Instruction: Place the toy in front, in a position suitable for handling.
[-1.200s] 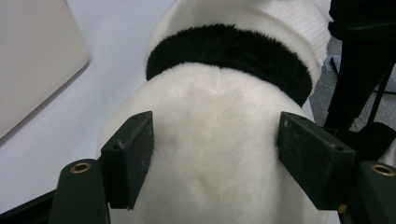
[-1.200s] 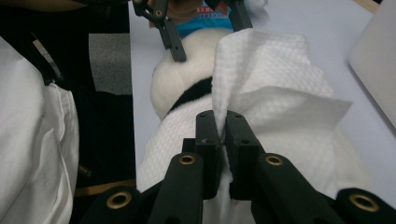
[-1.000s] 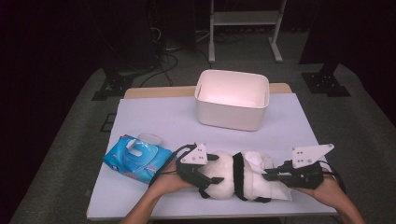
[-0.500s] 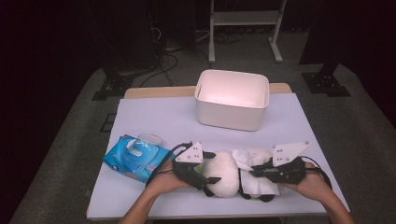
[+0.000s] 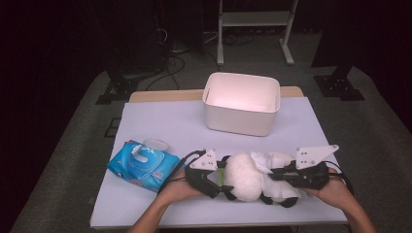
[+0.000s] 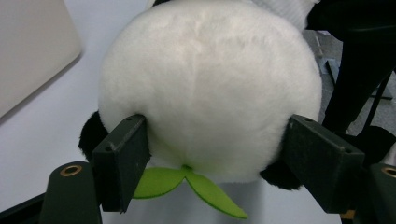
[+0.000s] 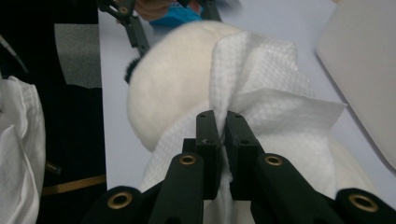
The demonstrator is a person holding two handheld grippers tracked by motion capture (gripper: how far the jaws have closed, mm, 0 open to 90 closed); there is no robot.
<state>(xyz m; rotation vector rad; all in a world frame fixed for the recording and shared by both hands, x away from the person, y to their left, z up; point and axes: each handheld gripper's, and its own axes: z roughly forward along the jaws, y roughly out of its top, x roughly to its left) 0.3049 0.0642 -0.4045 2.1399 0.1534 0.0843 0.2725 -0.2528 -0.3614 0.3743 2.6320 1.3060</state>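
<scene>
High view: a plush panda lies on its side near the front edge of the white table, between the two hands. The left gripper clamps its round white head, and the right gripper presses a white wet wipe over its body. A blue wipe pack lies just left of the left hand, and a white bin stands well apart at the back. Risk: the toy sits close to the table edge, so a hard stroke toward the person may drag it off. Left gripper view: the jaws have just been closing a little and stand wide, both pads bearing on the soft head above a green felt leaf. The plush yields, so the hold is judged weak; a sideways pull from the wiping may roll the head out of the pads. Right gripper view: the jaws are clenched tight on a pinched fold of the wipe, which drapes over the panda. Only a narrow fold is gripped, so the sheet may slip out or tear under friction, and the hard jaw tips may then scrape the fur.
</scene>
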